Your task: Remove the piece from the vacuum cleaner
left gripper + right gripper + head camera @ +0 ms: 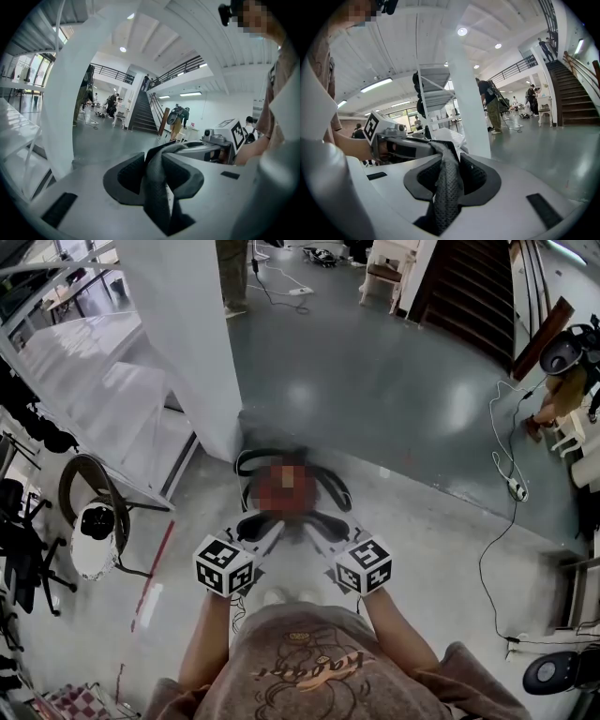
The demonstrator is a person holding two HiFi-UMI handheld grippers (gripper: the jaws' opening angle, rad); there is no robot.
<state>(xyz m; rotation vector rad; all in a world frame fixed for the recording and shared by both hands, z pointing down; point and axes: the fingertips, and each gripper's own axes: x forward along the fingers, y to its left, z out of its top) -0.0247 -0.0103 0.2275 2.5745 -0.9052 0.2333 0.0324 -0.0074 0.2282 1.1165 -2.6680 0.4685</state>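
On the grey floor in front of me lies a red-bodied machine with black loops and straps [333, 491], partly under a mosaic patch. My left gripper [272, 532] and right gripper [315, 536] meet just above its near side. In the left gripper view a dark grey mesh strap [157, 187] is pinched between the left gripper's [157, 180] jaws, and the right gripper's marker cube [232, 133] shows close by. The right gripper view shows a perforated dark strap [446, 187] clamped in the right gripper [450, 180], with the left gripper's cube [377, 127] beside it.
A white pillar [187, 343] stands just beyond the machine, with white steps [89, 381] to its left. A round white and black device [94, 531] and dark chairs sit at far left. A white cable with a power strip [514, 487] runs at right. Dark stairs [473, 287] rise at the back.
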